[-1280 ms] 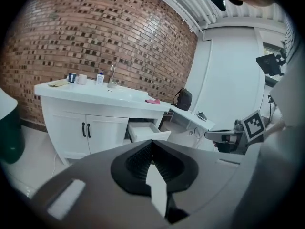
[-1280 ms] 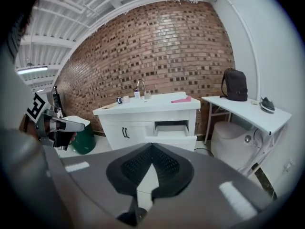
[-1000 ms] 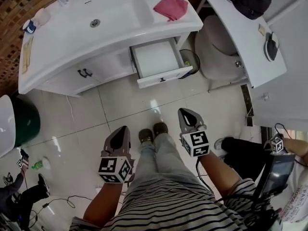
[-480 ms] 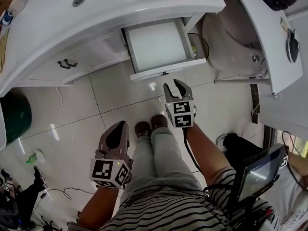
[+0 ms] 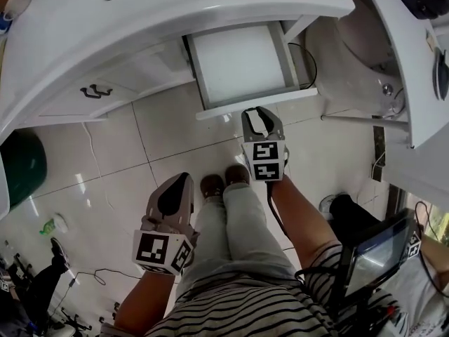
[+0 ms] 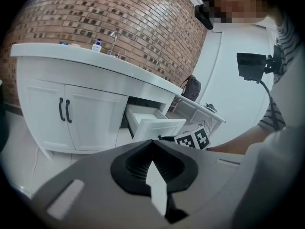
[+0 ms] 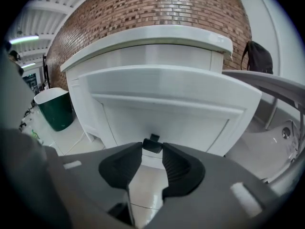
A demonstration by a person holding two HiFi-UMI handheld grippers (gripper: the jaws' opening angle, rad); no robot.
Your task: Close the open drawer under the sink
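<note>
The white drawer (image 5: 242, 58) stands pulled out from under the sink counter (image 5: 140, 20), and I see nothing inside it. My right gripper (image 5: 260, 112) is just before the drawer front (image 7: 167, 109). Its jaws are closing, and the small dark handle (image 7: 152, 145) sits in the gap at their tips, not visibly pressed. My left gripper (image 5: 184, 179) hangs shut over the floor tiles, well short of the cabinet. In the left gripper view the drawer (image 6: 152, 123) shows ahead of that gripper (image 6: 153, 142), which holds nothing.
Closed cabinet doors with dark handles (image 5: 95, 90) are left of the drawer. A green bin (image 5: 17, 167) stands at far left. A white bowl-shaped fixture (image 5: 344, 48) and a white counter (image 5: 400, 62) crowd the right. The person's shoes (image 5: 224, 181) are on the tiles.
The right gripper has moved forward to the drawer front and its jaws have opened from shut. The left gripper has come slightly nearer the cabinet, still shut. The drawer has not moved.
</note>
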